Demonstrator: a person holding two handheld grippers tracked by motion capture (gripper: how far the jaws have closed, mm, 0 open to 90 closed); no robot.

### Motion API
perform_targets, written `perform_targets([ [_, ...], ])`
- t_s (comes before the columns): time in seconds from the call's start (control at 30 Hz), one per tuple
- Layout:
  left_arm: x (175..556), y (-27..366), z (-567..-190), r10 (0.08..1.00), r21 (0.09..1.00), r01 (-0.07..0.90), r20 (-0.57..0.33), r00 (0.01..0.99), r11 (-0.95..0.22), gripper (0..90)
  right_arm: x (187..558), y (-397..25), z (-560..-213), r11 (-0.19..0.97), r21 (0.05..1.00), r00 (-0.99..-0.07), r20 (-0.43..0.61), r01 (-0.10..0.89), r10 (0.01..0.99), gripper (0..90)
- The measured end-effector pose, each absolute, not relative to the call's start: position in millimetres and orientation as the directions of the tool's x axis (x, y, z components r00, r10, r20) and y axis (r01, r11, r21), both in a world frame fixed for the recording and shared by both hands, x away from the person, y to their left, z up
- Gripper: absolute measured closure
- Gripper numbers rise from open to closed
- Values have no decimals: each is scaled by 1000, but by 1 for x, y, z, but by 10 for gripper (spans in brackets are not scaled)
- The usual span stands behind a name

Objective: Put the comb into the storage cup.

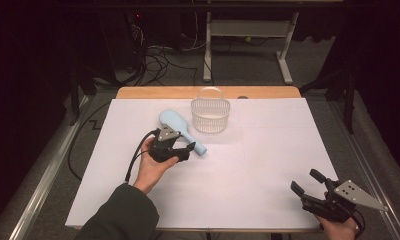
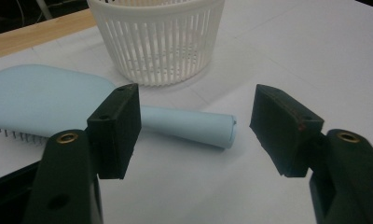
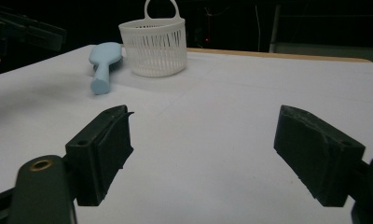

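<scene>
Blue hairbrush [image 1: 179, 127] lies on the worktop [image 1: 248, 165] beside the white basket [image 1: 210, 116]. Left tongs [image 2: 194, 126], spread wide, should be lowered squarely around its handle before being closed; right tongs [image 1: 308, 187] are held released.

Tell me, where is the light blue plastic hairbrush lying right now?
In the high view the light blue plastic hairbrush lies on the white table sheet, left of centre, just left of the white slatted plastic basket, with the open left gripper at its handle.

Spread fingers [image 2: 287, 130] — hairbrush [image 2: 82, 105] handle between
</scene>
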State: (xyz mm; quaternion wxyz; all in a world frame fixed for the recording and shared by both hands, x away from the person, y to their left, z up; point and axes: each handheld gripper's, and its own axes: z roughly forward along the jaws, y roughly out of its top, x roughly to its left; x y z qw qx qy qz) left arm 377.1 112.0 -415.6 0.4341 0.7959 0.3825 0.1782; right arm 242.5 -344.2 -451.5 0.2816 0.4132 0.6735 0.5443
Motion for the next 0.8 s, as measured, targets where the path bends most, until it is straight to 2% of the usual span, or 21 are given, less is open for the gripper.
perform_targets([
  [0.53, 409, 98, -405, 748, 735, 515, -16, 663, -441, 398, 243, -344, -452, 66, 965, -506, 74, 254, 860, 201],
  [0.8, 427, 87, -406, 746, 659, 581, -44, 664, -478, 422, 243, -344, -452, 64, 965, -504, 77, 255, 860, 202],
])
